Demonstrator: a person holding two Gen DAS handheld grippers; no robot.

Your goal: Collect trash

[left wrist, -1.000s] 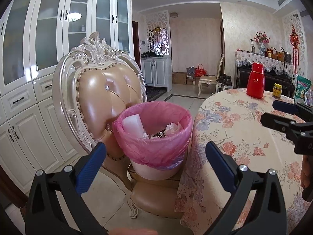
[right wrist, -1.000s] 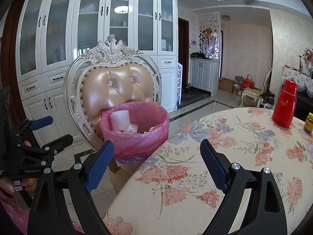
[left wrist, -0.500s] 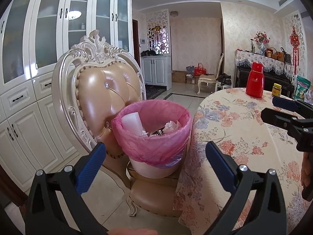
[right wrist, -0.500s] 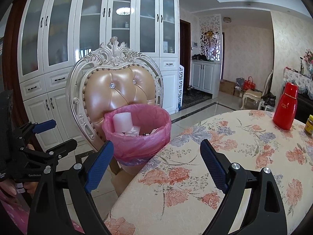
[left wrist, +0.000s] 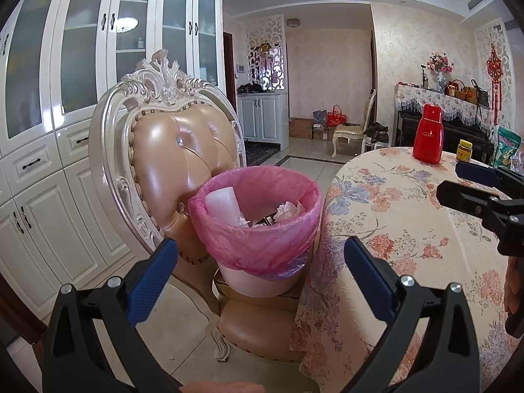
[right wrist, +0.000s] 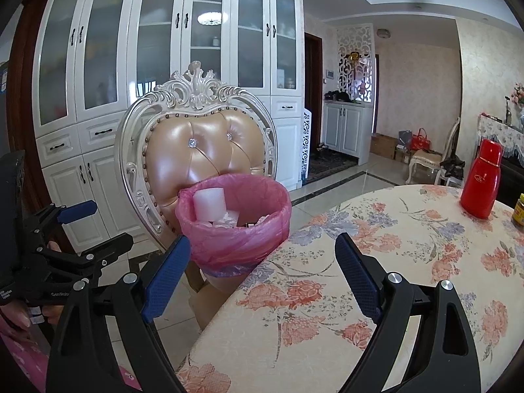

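Past the tips of both tongs rises a tall white cabinet wall, glossy panelled doors below and frosted glass above. To the right of the left tongs and under the right ones spreads a round table in a cream cloth printed with coral and lilac flowers. Straight ahead of both stands an ornate chair, its carved pearl-white frame studded with nails around a heart-shaped, tufted tan leather back with crystal buttons. On its seat, touching the table's edge, sits the trash bin, a pale round tub lined with a crinkled, translucent pink bag; inside lie a white cylinder and crumpled tissue. Far right on the table stands a glossy red flask with a small emblem too small to read, and a yellow-labelled jar beside it.

The left gripper and the right gripper both gape wide, blue ribbed pads apart, nothing between them. Writing on the left tongs' body begins "GenRob".
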